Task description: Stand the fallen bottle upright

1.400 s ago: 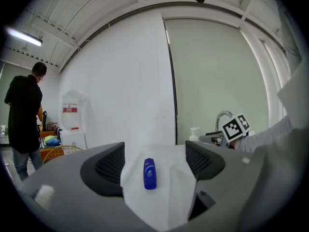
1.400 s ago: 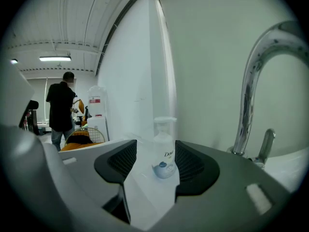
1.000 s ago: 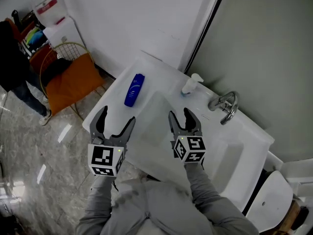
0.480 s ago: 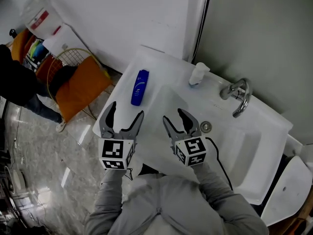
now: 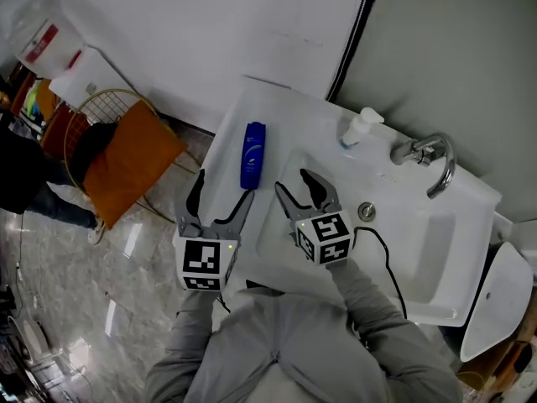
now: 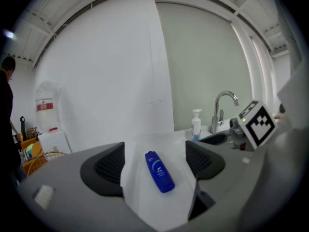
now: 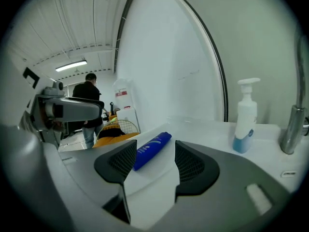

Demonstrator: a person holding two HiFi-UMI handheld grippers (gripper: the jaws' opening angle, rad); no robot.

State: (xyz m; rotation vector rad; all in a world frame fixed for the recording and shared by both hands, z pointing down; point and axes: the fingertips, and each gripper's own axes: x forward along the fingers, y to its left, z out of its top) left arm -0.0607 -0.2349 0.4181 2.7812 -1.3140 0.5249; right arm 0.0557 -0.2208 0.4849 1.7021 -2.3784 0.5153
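Observation:
A blue bottle [image 5: 252, 154] lies on its side on the flat left end of the white washbasin [image 5: 231, 137]. My left gripper [image 5: 221, 190] stands open just short of it, nothing between its fingers; in the left gripper view the blue bottle [image 6: 160, 171] shows framed between the jaws, farther off. My right gripper [image 5: 301, 186] hovers open over the basin's near left rim, to the right of the bottle. From the right gripper view the blue bottle [image 7: 151, 150] lies ahead and slightly left of the jaws.
A white pump dispenser [image 5: 358, 129] stands behind the bowl, with a chrome tap [image 5: 426, 156] to its right. An orange wire-framed seat [image 5: 124, 153] sits on the floor to the left, and a person [image 5: 29, 183] stands beyond it. A wall runs behind the basin.
Both grippers have moved forward towards the bottle and the basin. The left gripper's tips are now close to the bottle's near end. Both stay open.

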